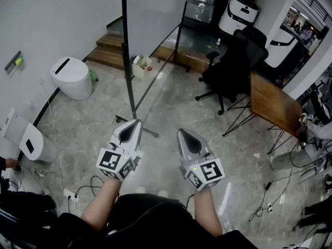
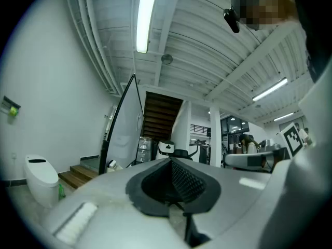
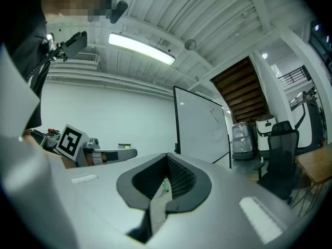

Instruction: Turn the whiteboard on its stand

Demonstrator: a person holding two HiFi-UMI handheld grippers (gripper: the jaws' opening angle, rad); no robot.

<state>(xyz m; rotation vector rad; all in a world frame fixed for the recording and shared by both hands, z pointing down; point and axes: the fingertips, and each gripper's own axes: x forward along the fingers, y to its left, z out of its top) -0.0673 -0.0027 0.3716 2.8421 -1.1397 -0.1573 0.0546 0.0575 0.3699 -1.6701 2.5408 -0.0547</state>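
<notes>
The whiteboard (image 1: 154, 14) stands upright on its black stand (image 1: 127, 71) ahead of me, seen nearly edge-on, with a foot (image 1: 148, 131) on the stone floor. In the left gripper view the whiteboard (image 2: 125, 131) is at the left. In the right gripper view the whiteboard (image 3: 203, 128) shows its white face. My left gripper (image 1: 136, 123) is shut and empty, its tip close in front of the stand's foot. My right gripper (image 1: 182, 133) is level with it on the right, also shut and empty. Neither one touches the board.
A white lidded bin (image 1: 72, 77) stands at the left wall, with a white unit (image 1: 33, 141) nearer me. Wooden steps (image 1: 111, 48) lie behind the board. A black office chair (image 1: 233, 66) and a wooden table (image 1: 272, 105) are at the right. Cables (image 1: 78, 191) trail on the floor.
</notes>
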